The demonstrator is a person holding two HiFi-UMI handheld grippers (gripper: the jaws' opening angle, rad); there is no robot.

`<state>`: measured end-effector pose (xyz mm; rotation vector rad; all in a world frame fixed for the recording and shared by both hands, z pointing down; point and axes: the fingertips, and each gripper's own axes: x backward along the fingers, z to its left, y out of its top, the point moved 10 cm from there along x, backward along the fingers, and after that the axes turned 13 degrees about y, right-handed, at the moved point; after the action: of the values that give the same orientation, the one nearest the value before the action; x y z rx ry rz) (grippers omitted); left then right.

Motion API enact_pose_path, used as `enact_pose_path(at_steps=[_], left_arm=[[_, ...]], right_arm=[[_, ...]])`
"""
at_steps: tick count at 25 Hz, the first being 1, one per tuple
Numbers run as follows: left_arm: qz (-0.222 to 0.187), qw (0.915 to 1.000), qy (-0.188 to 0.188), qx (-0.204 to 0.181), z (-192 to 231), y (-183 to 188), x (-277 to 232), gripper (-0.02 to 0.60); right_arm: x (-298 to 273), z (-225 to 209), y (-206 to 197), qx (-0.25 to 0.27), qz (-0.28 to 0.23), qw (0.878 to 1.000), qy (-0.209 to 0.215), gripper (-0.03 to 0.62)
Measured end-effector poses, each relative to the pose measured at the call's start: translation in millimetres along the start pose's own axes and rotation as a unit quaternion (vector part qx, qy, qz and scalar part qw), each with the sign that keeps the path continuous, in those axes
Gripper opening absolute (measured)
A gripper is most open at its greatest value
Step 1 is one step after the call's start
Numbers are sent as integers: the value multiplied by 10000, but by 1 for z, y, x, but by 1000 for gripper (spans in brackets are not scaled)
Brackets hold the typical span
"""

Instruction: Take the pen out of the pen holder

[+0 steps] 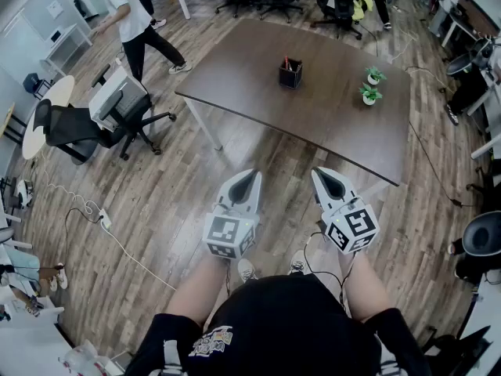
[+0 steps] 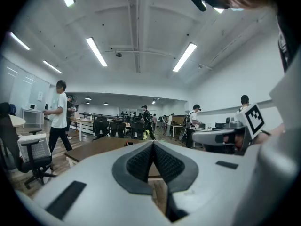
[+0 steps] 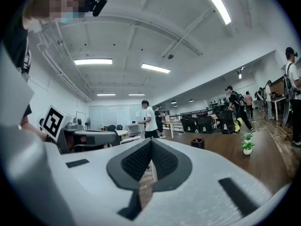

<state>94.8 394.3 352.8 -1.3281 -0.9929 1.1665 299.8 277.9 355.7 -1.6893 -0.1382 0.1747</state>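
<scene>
A black pen holder (image 1: pixel 290 74) stands near the middle of the dark brown table (image 1: pixel 258 84), with a red-tipped pen (image 1: pixel 286 63) sticking up from it. The right gripper view shows the pen holder (image 3: pixel 197 143) far off on the table. My left gripper (image 1: pixel 247 178) and right gripper (image 1: pixel 320 174) are both shut and empty. I hold them side by side over the wood floor, well short of the table's near edge. In each gripper view the ribbed pads meet with nothing between them.
Two small potted plants (image 1: pixel 370 84) sit on the table to the right of the holder. An office chair (image 1: pixel 102 120) stands left of the table, and a person (image 1: pixel 131 18) walks beyond it. Cables (image 1: pixel 94 218) trail across the floor at left.
</scene>
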Motion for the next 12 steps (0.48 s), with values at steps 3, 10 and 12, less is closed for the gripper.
enact_pose_path(at_steps=[3,10,12], left_arm=[[-11,10000,9,3,-6,1,2,5],[-17,10000,8,-1,-23,-1,1,5],[12,10000,29,-18,-29,-1,-1,6]], right_arm=[[6,-2,-1,12,-20,10000,5,3],[19,-9,1,-42,-219,9997,118,6],[24,-15,-2,-37,-262,9996,113,6]])
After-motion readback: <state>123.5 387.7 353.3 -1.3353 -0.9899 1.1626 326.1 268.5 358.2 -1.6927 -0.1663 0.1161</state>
